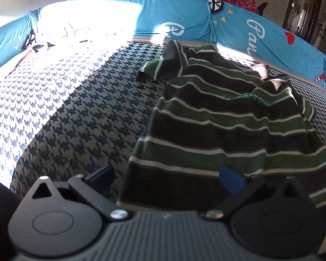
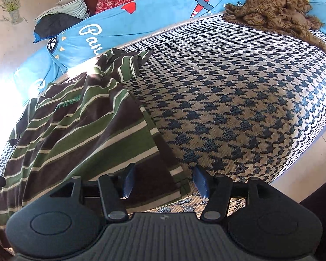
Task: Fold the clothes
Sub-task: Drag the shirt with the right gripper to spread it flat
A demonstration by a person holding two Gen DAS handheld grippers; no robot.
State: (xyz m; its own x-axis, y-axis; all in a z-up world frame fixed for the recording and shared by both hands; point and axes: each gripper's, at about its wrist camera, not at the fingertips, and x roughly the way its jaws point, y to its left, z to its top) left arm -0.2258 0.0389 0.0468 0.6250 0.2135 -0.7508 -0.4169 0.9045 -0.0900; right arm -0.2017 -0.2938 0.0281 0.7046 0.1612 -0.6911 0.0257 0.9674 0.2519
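Shirt [image 1: 223, 117] with green, brown and white stripes lies rumpled on the bed [image 1: 80, 113], one sleeve at 11 o'clock. Left tongs [image 1: 166, 177] and right tongs [image 2: 164, 181] gape wide, holding nothing.

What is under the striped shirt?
The houndstooth bed cover lies under the striped shirt, showing around its edges. Anything else beneath the shirt is hidden.

Shirt [image 2: 76, 126] lies on the bed [image 2: 239, 100], rail [image 2: 154, 19] behind it (scarf [image 2: 276, 10] heaped far right)
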